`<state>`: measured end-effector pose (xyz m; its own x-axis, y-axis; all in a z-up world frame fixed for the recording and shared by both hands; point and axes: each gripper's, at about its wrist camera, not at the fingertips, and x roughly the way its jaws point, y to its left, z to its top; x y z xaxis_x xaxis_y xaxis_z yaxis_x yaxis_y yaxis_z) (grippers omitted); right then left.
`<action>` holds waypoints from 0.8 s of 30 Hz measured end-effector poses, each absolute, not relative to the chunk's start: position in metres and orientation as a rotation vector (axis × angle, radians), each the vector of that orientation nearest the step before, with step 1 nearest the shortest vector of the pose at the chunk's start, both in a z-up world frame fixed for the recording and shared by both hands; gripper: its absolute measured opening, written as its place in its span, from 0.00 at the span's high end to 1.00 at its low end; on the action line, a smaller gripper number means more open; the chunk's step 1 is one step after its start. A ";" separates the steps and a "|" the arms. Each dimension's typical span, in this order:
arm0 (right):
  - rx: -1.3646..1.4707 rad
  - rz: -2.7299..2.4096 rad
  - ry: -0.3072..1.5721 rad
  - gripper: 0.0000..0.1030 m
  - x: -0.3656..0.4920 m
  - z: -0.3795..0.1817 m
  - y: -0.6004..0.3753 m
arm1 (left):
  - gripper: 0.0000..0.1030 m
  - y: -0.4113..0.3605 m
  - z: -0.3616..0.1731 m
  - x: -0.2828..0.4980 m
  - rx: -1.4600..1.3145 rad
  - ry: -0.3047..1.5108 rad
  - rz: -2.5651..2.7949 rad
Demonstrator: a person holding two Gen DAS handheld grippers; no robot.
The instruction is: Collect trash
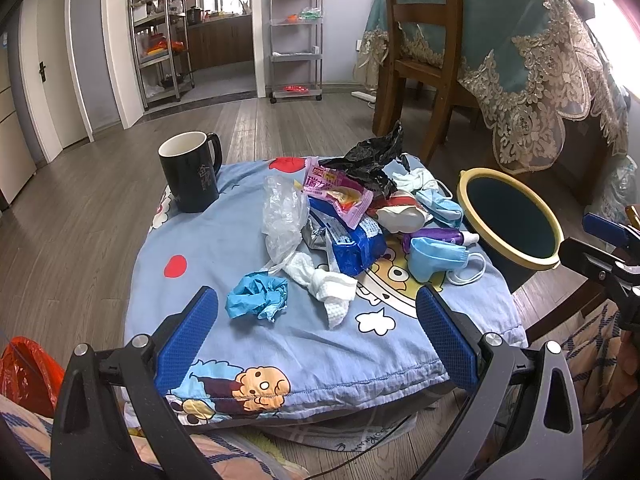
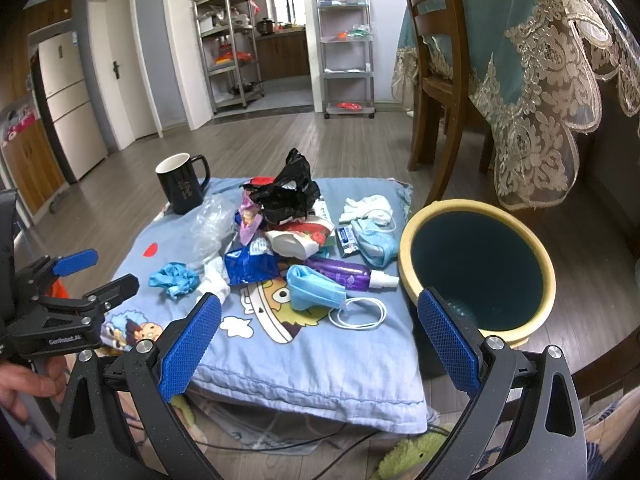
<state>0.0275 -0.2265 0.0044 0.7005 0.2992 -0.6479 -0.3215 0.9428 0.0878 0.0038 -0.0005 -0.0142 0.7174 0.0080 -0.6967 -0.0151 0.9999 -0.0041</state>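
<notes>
**Both grippers spread wide before a cushion piled with trash**

Left wrist view: the left gripper (image 1: 316,336) fills the bottom of the frame, its blue pads (image 1: 186,340) spread wide and holding nothing. Between them lies the cushion (image 1: 224,248), with the trash heaped at centre. Nearest the pads are a crumpled blue wad (image 1: 258,295) and a white tissue (image 1: 326,282). Behind these sit a clear bag (image 1: 282,212), a blue packet (image 1: 352,242), a pink wrapper (image 1: 338,194) and a black bag (image 1: 374,160). A mask (image 1: 436,258) lies centre right, beside the bin (image 1: 510,216). A mug (image 1: 190,170) stands upper left on the cushion. The right gripper (image 1: 600,248) shows at the right edge.

Right wrist view: the right gripper (image 2: 318,338) is likewise released and empty, low in the frame. The bin (image 2: 478,264) sits right of centre, just beside the cushion (image 2: 320,356). A purple bottle (image 2: 346,274) lies above the mask (image 2: 314,288). The left gripper (image 2: 98,272) appears at the left edge, seemingly open, though seen only side-on.
</notes>
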 end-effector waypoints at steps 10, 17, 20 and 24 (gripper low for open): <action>-0.031 0.346 0.718 0.05 0.027 0.004 -0.226 | 0.06 -0.001 -0.014 0.004 -0.009 0.772 0.012; -0.031 0.347 0.718 0.05 0.027 0.003 -0.226 | 0.06 -0.001 -0.014 0.004 -0.010 0.774 0.011; -0.030 0.347 0.719 0.05 0.027 0.002 -0.227 | 0.06 -0.001 -0.015 0.004 -0.010 0.774 0.011; -0.031 0.347 0.719 0.05 0.026 0.001 -0.227 | 0.06 -0.001 -0.015 0.004 -0.009 0.775 0.011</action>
